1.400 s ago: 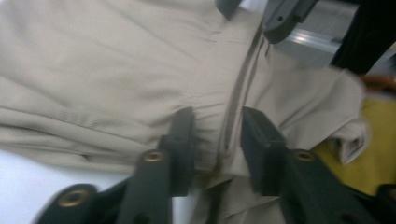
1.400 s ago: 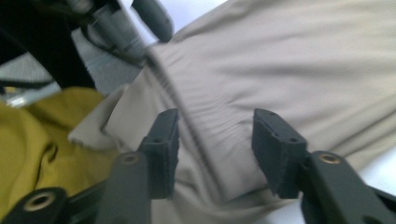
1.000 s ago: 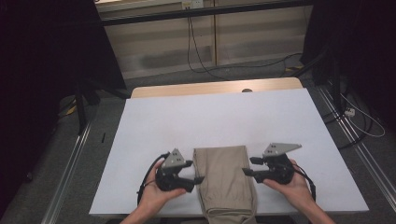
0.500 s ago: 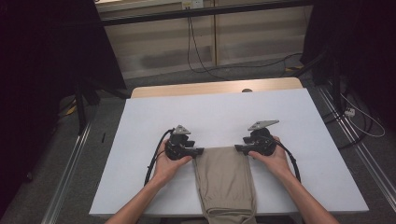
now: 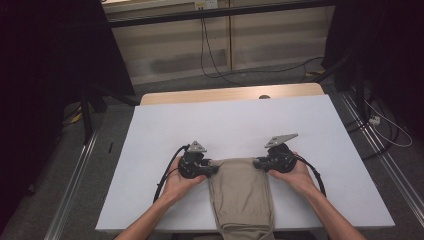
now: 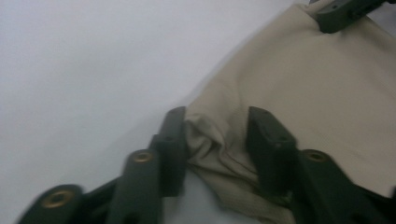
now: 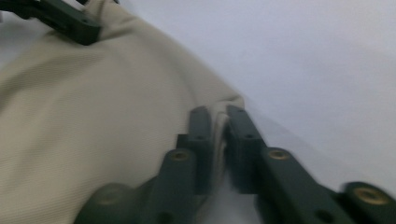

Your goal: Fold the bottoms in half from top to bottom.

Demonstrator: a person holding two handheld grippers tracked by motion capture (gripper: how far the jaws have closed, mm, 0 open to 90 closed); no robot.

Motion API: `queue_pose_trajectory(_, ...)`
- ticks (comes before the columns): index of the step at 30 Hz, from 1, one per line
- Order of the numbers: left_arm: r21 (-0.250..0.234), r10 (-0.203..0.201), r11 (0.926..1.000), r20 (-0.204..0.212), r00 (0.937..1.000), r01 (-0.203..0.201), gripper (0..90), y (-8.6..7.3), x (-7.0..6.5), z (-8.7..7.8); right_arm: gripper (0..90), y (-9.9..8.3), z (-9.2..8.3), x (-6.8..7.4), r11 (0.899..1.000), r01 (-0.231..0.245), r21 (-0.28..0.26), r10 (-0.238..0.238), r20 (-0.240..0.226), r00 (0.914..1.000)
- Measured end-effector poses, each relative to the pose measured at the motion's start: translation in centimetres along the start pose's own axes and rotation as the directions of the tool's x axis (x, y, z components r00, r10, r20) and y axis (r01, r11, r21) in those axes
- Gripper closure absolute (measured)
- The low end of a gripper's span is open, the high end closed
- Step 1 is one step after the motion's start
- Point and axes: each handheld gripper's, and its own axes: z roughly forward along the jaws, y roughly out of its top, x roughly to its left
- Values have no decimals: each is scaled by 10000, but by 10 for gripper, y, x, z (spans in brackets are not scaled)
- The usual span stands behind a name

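A folded beige cloth (image 5: 241, 197) lies on the white table (image 5: 230, 125) and hangs over its near edge. My left gripper (image 5: 214, 169) is at the cloth's far left corner. In the left gripper view its jaws (image 6: 217, 135) have just been closing and now pinch a bunched fold of cloth (image 6: 317, 93). My right gripper (image 5: 257, 162) is at the far right corner. Its jaws (image 7: 219, 123) have just been closing too and are nearly together on a thin edge of cloth (image 7: 93, 116). Each gripper view shows the other gripper's jaw tip on the opposite corner.
A wooden strip (image 5: 225, 95) borders the table's far edge. Metal rails (image 5: 75, 175) run along the floor on both sides, and cables (image 5: 215, 55) trail behind. Bare white table surface stretches beyond and beside the cloth.
Both hands moved away from the person, from beside the cloth's middle to its far corners, and sank to the table. Both pairs of jaws closed on the cloth's corners. The cloth stayed put.
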Motion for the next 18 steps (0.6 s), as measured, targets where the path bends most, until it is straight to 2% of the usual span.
queue_pose_trajectory(1,44,-172,9998,360,9992,171,738,-2,-1,-2,828,0,0,2,10000,22,-40,-21,144,9999)
queue_pose_trajectory(2,118,-134,9998,363,9993,130,804,-2,-4,-3,836,0,0,3,10000,-21,-42,22,199,9998)
queue_pose_trajectory(3,174,-43,9998,204,9998,39,824,-1,-7,-4,844,0,-1,3,10000,-46,-59,47,237,9997)
queue_pose_trajectory(5,101,-315,9995,167,9994,313,834,-1,-10,-6,855,1,-5,3,9993,-234,-285,242,287,9993)
queue_pose_trajectory(7,-271,-404,9988,208,9990,410,836,2,-8,-10,859,2,-14,1,9957,-481,-785,505,284,9983)
queue_pose_trajectory(11,-1276,-888,9875,320,9955,922,839,16,1,-25,860,11,-34,3,9847,-532,-1662,598,350,9976)
queue_pose_trajectory(14,-1744,-788,9816,21,9969,779,840,29,3,-34,861,21,-44,2,9707,-640,-2318,774,490,9958)
queue_pose_trajectory(18,-2275,-734,9717,-363,9966,632,840,49,10,-40,861,40,-54,-1,9578,-550,-2821,796,765,9939)
